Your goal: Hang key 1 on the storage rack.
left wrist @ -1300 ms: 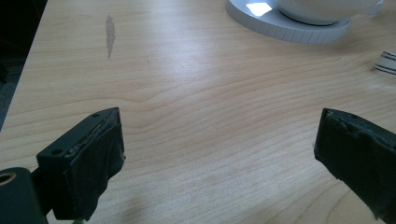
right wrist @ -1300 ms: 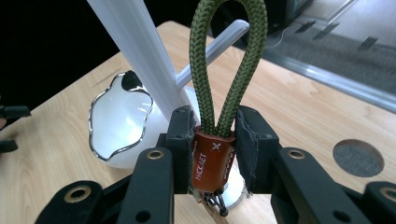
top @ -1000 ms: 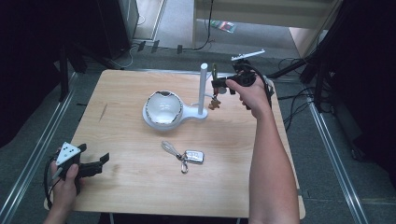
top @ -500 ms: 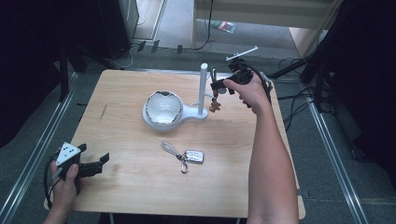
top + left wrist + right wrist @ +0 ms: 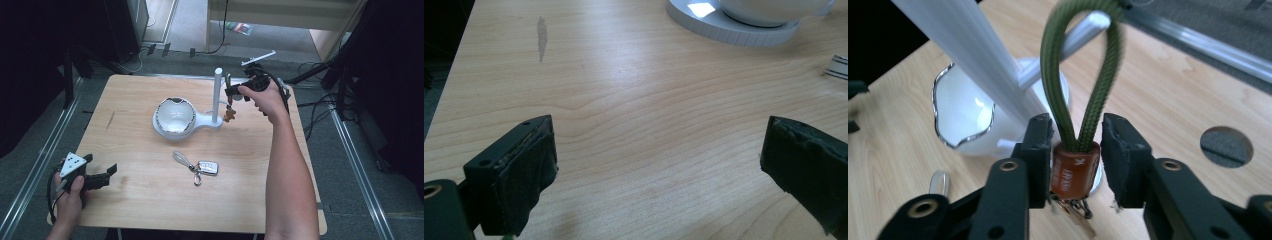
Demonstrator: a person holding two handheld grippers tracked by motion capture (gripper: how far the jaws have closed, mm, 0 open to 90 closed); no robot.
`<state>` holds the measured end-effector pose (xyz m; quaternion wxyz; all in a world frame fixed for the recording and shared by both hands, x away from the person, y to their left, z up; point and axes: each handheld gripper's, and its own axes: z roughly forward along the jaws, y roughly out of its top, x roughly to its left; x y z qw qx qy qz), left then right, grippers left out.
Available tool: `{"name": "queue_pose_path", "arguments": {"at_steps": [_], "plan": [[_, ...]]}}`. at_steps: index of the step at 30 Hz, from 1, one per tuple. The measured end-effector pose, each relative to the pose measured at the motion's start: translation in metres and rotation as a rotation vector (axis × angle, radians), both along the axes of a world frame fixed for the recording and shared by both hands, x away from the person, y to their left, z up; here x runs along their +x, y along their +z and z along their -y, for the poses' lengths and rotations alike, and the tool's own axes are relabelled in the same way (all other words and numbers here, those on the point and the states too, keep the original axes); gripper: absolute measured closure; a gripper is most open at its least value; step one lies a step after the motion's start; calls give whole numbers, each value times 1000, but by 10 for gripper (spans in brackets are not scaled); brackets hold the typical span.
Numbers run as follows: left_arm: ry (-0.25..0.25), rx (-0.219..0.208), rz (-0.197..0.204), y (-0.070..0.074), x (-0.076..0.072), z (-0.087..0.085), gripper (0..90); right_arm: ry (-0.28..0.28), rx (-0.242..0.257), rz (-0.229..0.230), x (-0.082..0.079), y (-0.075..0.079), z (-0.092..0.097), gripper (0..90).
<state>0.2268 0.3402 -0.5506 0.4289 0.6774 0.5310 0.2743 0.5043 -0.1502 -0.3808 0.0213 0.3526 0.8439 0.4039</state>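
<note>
my right gripper (image 5: 1075,150) has its jaws closed on the brown leather collar of an olive green cord loop keychain (image 5: 1074,100), which is lifted beside the tall white post of the white stand with a bowl (image 5: 216,95). i think the loop is around the post's small side peg, but it is blurred. my left gripper (image 5: 659,165) rests low over the pale wooden desk (image 5: 150,185), jaws wide apart and holding nothing. a car key fob on a ring (image 5: 202,168) lies at mid-desk.

I am easing my right gripper (image 5: 231,91) with the green-looped keychain (image 5: 1075,150) slightly nearer the white post (image 5: 217,95).
</note>
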Motion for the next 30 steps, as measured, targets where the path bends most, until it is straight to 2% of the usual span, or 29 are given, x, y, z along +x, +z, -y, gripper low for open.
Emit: {"name": "queue_pose_path", "arguments": {"at_steps": [2,9,15,24,28,30], "plan": [[0,1,0,0,0,0,19,-7,18,8,0,1,0,626],[-1,1,0,0,0,0,19,-23,0,37,-3,-1,0,587],[0,2,-1,0,0,0,19,-52,5,88,-11,-3,5,538],[0,5,0,0,0,0,19,-119,-5,219,-32,-2,19,485],[-1,8,-1,0,0,1,19,-152,11,244,-46,-1,26,484],[1,9,0,0,0,1,19,-162,4,257,-53,0,27,484]]}}
